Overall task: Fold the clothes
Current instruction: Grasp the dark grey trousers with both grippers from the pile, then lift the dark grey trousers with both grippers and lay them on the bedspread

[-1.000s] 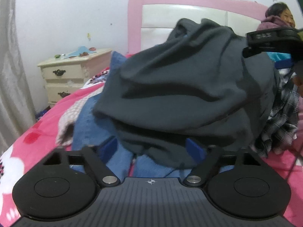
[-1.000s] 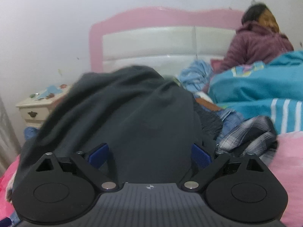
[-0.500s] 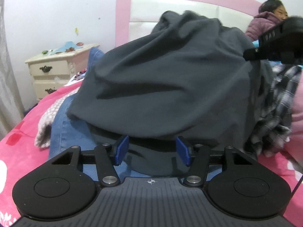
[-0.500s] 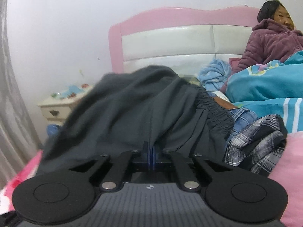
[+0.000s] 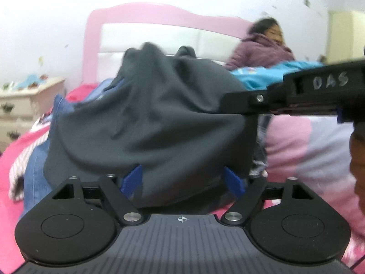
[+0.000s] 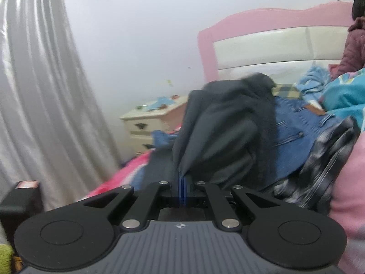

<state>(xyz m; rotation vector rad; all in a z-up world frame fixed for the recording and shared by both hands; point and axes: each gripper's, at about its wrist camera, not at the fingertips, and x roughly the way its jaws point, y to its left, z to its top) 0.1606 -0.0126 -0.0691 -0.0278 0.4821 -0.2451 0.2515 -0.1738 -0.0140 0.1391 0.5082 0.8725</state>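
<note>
A dark grey garment (image 5: 155,118) is heaped on the bed on top of blue jeans (image 5: 34,173). The left gripper (image 5: 183,181) is low against the heap's near side. Its jaws are opening, and a bulge of grey cloth lies between the blue pads (image 5: 133,179) without being pinched. In the left wrist view the right gripper (image 5: 230,102) comes in level from the right and meets the garment's right edge. In its own view the right gripper (image 6: 181,189) is shut on a fold of the grey garment (image 6: 223,137), which rises from the pads in a taut ridge.
Jeans (image 6: 294,127) and a plaid shirt (image 6: 324,166) lie right of the garment. A person in a purple jacket (image 5: 262,50) sits under a teal blanket (image 6: 342,98) by the pink headboard (image 5: 146,16). A cream nightstand (image 6: 150,123) and grey curtain (image 6: 45,91) stand left.
The right gripper went from wide open to shut on the grey cloth, then swung left and up with it. The left jaws narrowed, then widened again, and the left hand rose.
</note>
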